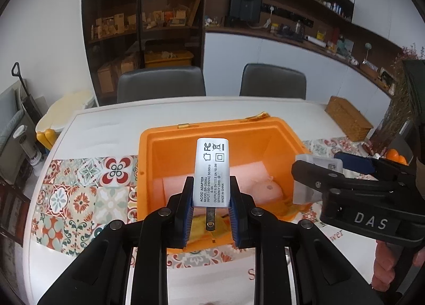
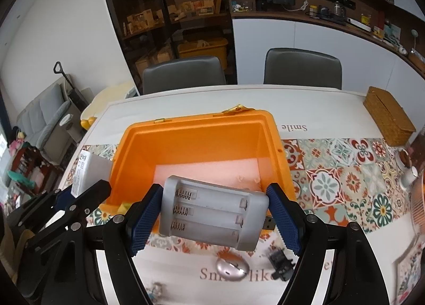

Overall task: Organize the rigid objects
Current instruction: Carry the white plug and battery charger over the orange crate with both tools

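My left gripper [image 1: 211, 209] is shut on a white AC/DC power adapter [image 1: 212, 169], held upright with its metal prong pointing down, above the open orange box [image 1: 170, 151]. My right gripper [image 2: 213, 214] is shut on a grey battery charger [image 2: 212, 212] with three empty spring slots, over the near rim of the orange box [image 2: 127, 145]. In the left wrist view the right gripper [image 1: 318, 180] with the charger [image 1: 316, 164] hangs at the box's right wall. In the right wrist view the left gripper [image 2: 87, 193] holds the adapter [image 2: 87, 172] at the box's left side. Pale pink foam lines the box floor.
On the table in front of the box lie a silvery mouse [image 2: 231, 268] and a small black part [image 2: 279, 259]. A wicker box [image 2: 387, 119] sits at the table's far right. Two grey chairs [image 2: 183, 71] stand behind the table. A white cup [image 2: 409, 176] is at the right.
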A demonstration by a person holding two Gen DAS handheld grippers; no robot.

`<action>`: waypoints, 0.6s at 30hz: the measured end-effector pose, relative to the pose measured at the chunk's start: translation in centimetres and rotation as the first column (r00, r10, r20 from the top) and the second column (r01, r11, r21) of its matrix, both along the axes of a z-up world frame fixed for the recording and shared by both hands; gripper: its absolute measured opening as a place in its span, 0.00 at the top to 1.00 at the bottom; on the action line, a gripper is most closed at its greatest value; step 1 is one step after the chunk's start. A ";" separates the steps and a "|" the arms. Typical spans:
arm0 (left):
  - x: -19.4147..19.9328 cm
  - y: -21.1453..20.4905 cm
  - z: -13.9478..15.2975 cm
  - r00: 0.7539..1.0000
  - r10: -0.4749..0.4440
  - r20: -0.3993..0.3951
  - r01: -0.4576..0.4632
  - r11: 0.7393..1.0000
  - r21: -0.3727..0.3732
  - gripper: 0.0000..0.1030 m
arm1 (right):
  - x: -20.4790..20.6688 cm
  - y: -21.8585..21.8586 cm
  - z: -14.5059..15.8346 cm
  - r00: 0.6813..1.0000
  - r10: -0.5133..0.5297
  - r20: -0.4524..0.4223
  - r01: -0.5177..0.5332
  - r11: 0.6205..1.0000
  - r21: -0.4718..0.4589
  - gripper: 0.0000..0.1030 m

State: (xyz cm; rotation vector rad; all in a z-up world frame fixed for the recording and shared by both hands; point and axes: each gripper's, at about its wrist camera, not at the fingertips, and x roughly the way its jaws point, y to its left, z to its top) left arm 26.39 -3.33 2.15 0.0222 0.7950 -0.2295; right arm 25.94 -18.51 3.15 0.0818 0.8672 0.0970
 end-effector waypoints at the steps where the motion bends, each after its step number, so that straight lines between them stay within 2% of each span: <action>1: 0.5 0.0 -0.1 1.000 0.000 -0.008 0.000 1.000 0.002 0.77 | 0.5 0.1 -0.2 1.000 -0.002 -0.009 0.002 1.000 0.000 0.23; 11: 5.2 -0.1 -2.8 0.993 0.014 -0.118 -0.007 0.998 0.055 0.77 | 5.8 0.5 -2.9 0.993 0.000 -0.117 -0.001 1.000 -0.005 0.23; 18: 7.7 -0.4 -5.2 0.982 0.013 -0.189 0.002 0.997 0.077 0.77 | 8.1 0.6 -4.9 0.982 -0.018 -0.186 0.014 1.000 -0.023 0.23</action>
